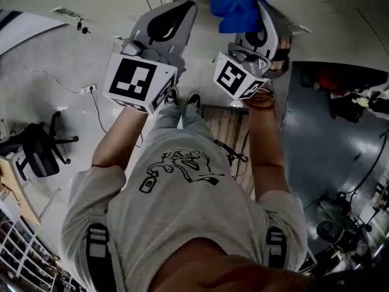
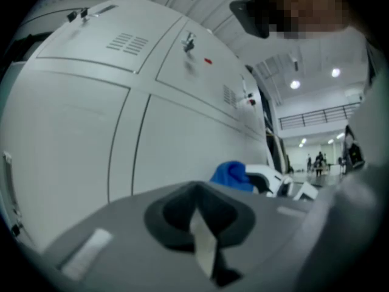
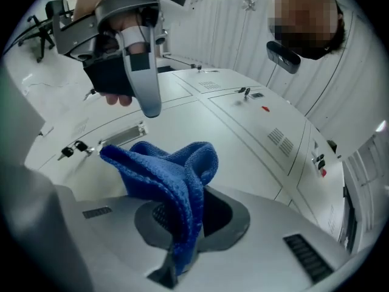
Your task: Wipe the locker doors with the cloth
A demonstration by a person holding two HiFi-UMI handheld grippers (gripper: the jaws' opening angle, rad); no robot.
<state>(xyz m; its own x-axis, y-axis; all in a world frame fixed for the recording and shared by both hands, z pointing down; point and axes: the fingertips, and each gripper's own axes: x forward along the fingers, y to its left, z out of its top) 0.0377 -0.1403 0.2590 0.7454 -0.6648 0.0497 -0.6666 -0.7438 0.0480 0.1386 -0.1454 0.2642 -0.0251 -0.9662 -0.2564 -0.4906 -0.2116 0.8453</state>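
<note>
A blue cloth (image 1: 237,11) is clamped in my right gripper (image 1: 262,14), which is shut on it and held up against the white locker doors (image 1: 91,47). In the right gripper view the cloth (image 3: 176,181) bunches up out of the jaws, just off the door surface (image 3: 243,126). My left gripper (image 1: 179,11) is raised beside it to the left, shut with nothing in it. The left gripper view faces the door panels (image 2: 91,120), with the cloth (image 2: 231,175) at the lower right.
Keys hang in the locker locks (image 2: 189,41), and a metal handle (image 3: 121,137) sits near the cloth. The person stands on a wooden slatted platform (image 1: 228,126). An office chair (image 1: 39,148) is at the left, and dark equipment (image 1: 352,96) at the right.
</note>
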